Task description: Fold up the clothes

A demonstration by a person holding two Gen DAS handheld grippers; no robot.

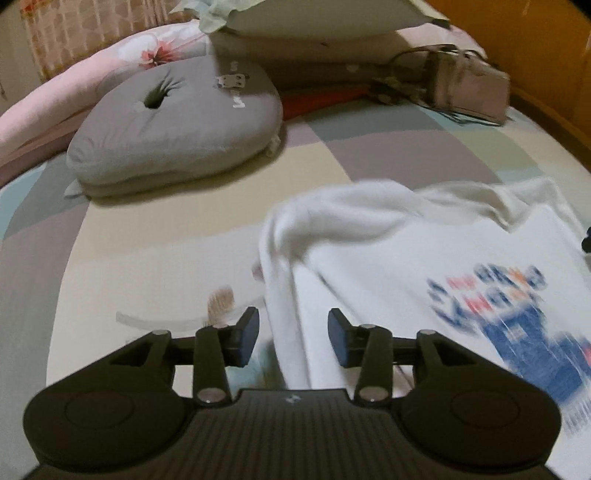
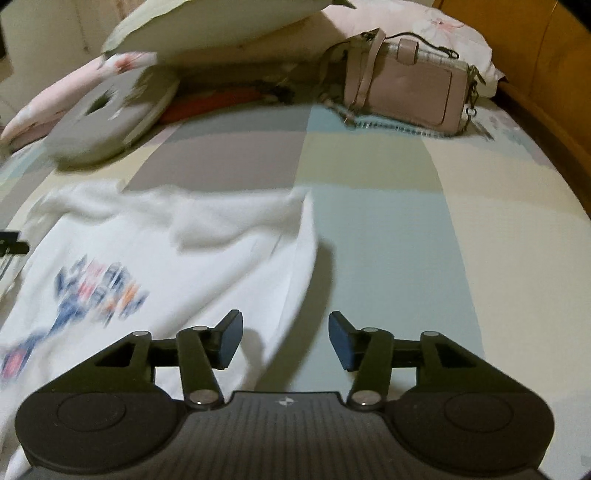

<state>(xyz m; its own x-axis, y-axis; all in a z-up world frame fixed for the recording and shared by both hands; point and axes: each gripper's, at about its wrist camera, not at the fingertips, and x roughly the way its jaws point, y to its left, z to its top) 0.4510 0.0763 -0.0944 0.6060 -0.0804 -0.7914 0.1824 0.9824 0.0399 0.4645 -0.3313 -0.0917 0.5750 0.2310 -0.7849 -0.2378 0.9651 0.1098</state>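
Note:
A white T-shirt (image 1: 424,251) with a blue and red print lies on the bed, its far part rumpled. It also shows in the right wrist view (image 2: 192,258). My left gripper (image 1: 293,338) is open and empty, just above the shirt's left folded edge. My right gripper (image 2: 286,339) is open and empty, over the shirt's right edge, which runs between its fingers. A bit of the right gripper (image 1: 587,240) shows at the left wrist view's right border.
The bed sheet (image 2: 388,236) has pastel patches. A grey cushion with a hole (image 1: 177,125) lies at the far left. A pink handbag (image 2: 410,85) sits at the far right by pillows (image 2: 221,22). A wooden bed frame (image 2: 554,92) runs along the right.

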